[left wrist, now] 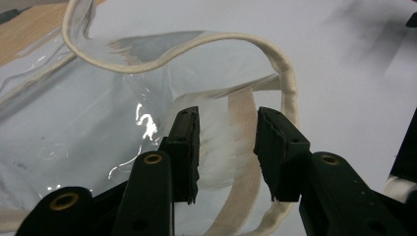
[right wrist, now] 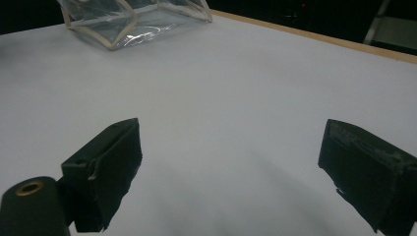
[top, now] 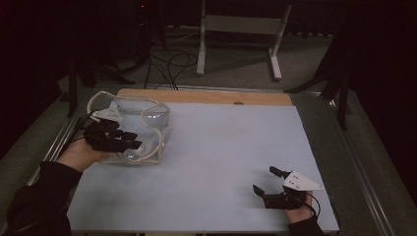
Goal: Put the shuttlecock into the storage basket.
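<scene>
High view shows a clear plastic bag (top: 129,129) with cream edging lying at about ten o'clock on the pale tabletop (top: 221,162), close to the far left corner. The left tongs (top: 132,144) sit at the bag's near side, at about eight o'clock from its middle. In the left gripper view the left tongs (left wrist: 227,147) are partly open, with the bag's cream strap (left wrist: 243,118) in the gap between the jaws. The jaws do not squeeze it. The right tongs (top: 265,181) are far away at about five o'clock on the tabletop, near the front edge. In the right gripper view the right tongs (right wrist: 231,167) are wide open and hold nothing, and the bag (right wrist: 133,19) is far off at eleven o'clock.
</scene>
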Demonstrator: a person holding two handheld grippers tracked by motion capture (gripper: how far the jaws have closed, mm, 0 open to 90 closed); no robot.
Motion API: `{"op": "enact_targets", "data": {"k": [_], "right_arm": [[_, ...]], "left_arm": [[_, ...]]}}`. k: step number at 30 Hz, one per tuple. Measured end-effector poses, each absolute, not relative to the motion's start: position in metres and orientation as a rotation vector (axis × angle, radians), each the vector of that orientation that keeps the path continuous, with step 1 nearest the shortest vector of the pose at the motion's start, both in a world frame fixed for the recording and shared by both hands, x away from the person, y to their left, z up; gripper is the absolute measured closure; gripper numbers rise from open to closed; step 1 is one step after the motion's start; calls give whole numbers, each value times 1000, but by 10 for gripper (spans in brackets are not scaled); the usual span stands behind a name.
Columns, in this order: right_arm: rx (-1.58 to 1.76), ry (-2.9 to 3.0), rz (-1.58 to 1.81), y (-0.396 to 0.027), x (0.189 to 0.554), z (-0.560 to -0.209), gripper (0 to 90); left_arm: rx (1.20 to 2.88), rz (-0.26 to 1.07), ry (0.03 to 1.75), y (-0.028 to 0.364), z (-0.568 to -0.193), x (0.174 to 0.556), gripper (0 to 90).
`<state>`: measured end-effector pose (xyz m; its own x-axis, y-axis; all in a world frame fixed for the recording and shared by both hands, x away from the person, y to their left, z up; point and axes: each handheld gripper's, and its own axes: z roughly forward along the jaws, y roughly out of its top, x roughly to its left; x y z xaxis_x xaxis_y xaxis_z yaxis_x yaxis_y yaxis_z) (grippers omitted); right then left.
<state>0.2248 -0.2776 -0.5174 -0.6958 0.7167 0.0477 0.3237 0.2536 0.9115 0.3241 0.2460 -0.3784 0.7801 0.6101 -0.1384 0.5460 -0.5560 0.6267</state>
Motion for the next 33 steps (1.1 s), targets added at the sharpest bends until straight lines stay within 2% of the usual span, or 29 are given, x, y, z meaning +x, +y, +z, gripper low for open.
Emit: {"op": "enact_targets", "data": {"k": [2,3,5,6,8,11,15,21,27,33], "right_arm": [[952,2154,1427,-278,225,-517,91],[952,2154,1427,-278,225,-517,91],[955,2153,1429,-278,225,-517,91],[952,2154,1428,-278,225,-517,91],[953,2154,1427,-278,225,-517,91],[953,2154,1427,-277,225,-517,91],[958,2154,1430,-277,224,-517,91],[955,2153,1426,-278,224,-517,91],[953,2153,1428,-278,224,-517,91],[956,2152,1427,-278,225,-517,91]], "left_arm": [[2291,151,871,245,-377,323,521],[2291,151,871,245,-377,323,450],[2284,166,878,243,-375,322,441],[2285,175,884,240,-373,321,363],[2286,188,887,239,-372,321,343],[2274,190,893,234,-370,319,246],[2279,187,893,230,-369,319,186],[2259,191,905,225,-367,318,144],[2224,180,894,217,-360,316,23],[2175,202,917,213,-353,315,4]]}}
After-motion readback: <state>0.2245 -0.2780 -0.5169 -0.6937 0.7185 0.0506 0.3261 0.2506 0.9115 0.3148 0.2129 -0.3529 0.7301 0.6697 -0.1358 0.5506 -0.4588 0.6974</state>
